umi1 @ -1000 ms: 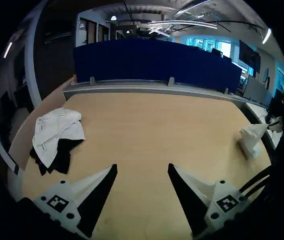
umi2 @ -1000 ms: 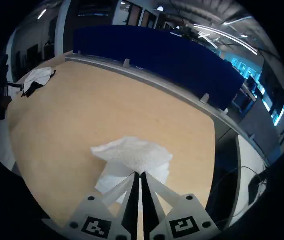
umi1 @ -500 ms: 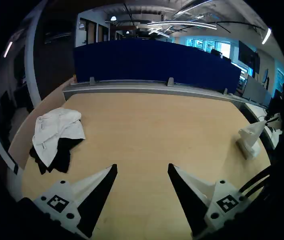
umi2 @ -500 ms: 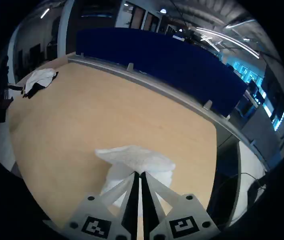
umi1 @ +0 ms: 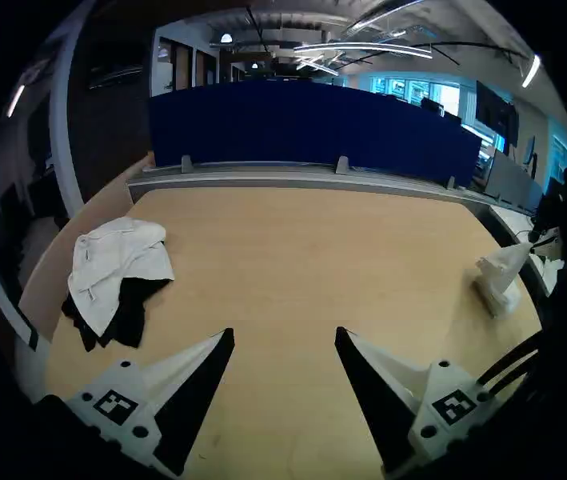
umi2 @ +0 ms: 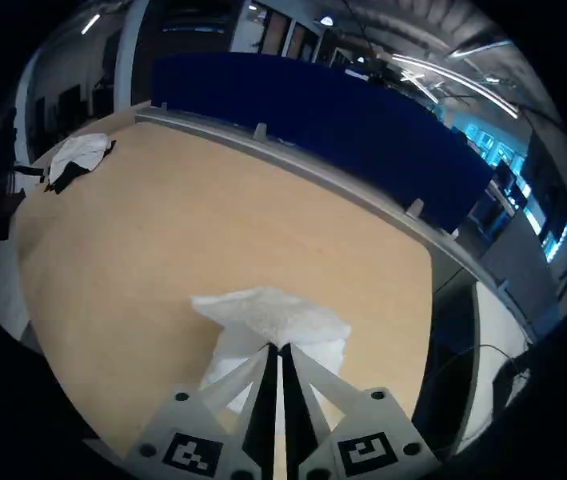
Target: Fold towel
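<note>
A: Start at the right gripper (umi2: pixel 280 346). What are its fingers doing?

B: They are clenched together, tip against tip, with a pinch of the white towel (umi2: pixel 271 316) caught between them. The fabric rises to a peak at the tips and spreads out forward and to the left from there.

A: And the rest of that towel?

B: It hangs down in loose folds onto the wooden table (umi2: pixel 163 224), near the table's right end. In the left gripper view the same white towel (umi1: pixel 501 272) sits far off to the right, drawn up into a point, its lower part bunched on the tabletop close to the edge.

A: The left gripper (umi1: pixel 283 332)?

B: Released. Its two fingers stand wide apart above the bare table (umi1: pixel 307 240), with nothing between them.

A: What lies farther out?

B: At the left end of the table there is a heap: a crumpled white cloth (umi1: pixel 115 260) lying on top of a black cloth (umi1: pixel 123 316). It is well apart from the towel. From the right gripper view that heap (umi2: pixel 79 152) shows small at the far left corner.

A: Beyond the table?

B: A blue partition (umi1: pixel 307 128) runs along the far edge, on a grey rail. Long ceiling lights (umi1: pixel 363 48) hang above it.
</note>
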Demonstrator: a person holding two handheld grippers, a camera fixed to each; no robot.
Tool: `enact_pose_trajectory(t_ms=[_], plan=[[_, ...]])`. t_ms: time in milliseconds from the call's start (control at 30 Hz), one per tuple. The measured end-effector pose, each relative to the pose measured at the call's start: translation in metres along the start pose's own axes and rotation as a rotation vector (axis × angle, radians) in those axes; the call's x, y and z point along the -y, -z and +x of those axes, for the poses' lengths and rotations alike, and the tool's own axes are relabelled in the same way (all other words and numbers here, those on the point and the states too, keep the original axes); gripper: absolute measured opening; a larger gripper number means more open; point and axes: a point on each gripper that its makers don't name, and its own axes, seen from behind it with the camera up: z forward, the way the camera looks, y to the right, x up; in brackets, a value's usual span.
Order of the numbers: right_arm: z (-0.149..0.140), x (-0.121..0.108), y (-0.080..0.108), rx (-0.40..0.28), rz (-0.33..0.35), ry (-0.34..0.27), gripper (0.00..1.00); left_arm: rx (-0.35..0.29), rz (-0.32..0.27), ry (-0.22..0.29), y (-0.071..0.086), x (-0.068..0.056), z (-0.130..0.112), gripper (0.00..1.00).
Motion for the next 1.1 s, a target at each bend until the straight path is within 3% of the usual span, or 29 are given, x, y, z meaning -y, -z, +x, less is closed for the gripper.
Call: enact_pose_trajectory(t_ms=[300, 600, 900, 1100], plan=[[-0.060, -0.015, -0.002, 0.073, -0.043, -0.068, 0.03, 0.006, -0.003, -0.018, -0.001, -0.003, -0.002, 0.94], [-0.116, -0.024, -0.018, 0.159, -0.085, -0.157, 0.03, 0.016, 0.000, -0.036, 0.000, -0.004, -0.006, 0.94], [-0.150, -0.017, -0.043, 0.218, -0.109, -0.236, 0.03, 0.020, 0.007, -0.049, 0.001, -0.003, -0.009, 0.94], [-0.158, -0.015, -0.054, 0.226, -0.127, -0.268, 0.04, 0.020, 0.006, -0.059, 0.004, -0.004, -0.009, 0.94]])
